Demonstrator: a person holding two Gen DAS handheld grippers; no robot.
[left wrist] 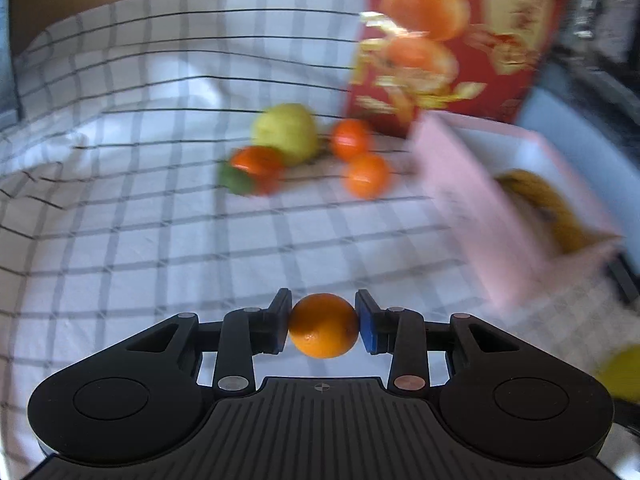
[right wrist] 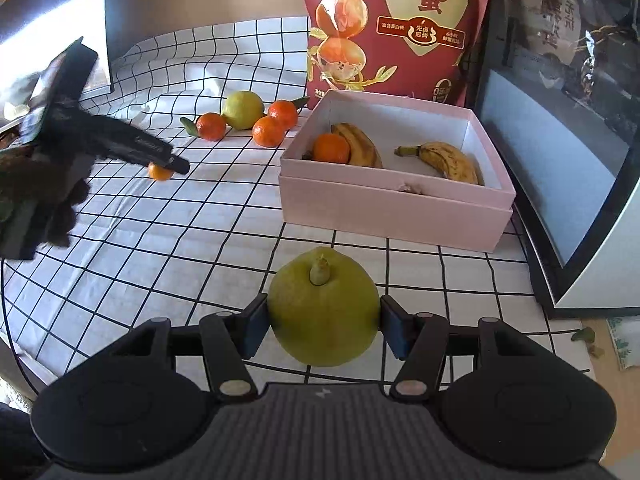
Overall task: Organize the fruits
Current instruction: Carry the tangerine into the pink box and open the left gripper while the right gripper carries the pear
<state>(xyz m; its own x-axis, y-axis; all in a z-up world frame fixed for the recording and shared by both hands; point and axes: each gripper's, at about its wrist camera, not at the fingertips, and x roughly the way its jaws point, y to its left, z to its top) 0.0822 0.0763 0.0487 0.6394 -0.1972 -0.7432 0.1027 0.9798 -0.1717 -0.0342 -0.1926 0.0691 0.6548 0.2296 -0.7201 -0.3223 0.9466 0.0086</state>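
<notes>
Two grippers are at work, each clamped on one fruit. The left gripper [left wrist: 324,326] pinches a small orange mandarin [left wrist: 324,326] between its blue pads above the checked tablecloth [left wrist: 140,240]; from the right wrist view this same gripper [right wrist: 176,166] shows at the left, lifted clear of the cloth. The right gripper [right wrist: 322,324] squeezes a large yellow-green citrus [right wrist: 322,308] across its sides, and the fruit's stubby stem [right wrist: 319,272] points up and away from the camera, toward the box.

The pink box [right wrist: 380,216] sits open near the far right of the cloth, just in front of the red bag [right wrist: 400,20]. It holds three pieces: one mandarin [right wrist: 331,148] and two bananas. The left banana [right wrist: 360,144] touches that mandarin and runs lengthwise from the box's back toward its front. The right banana [right wrist: 444,160] lies more crosswise, its stem end turned to the left.

Four loose fruits cluster on the cloth left of the box: three mandarins [right wrist: 270,131] and one yellow-green citrus [right wrist: 243,109]. A green leaf [right wrist: 188,126] sticks out beside the leftmost mandarin.

The red bag carries pictures of halved oranges and large Chinese characters, among them "鹅蛋" and "无抗"; the smaller print is too fine to read.
</notes>
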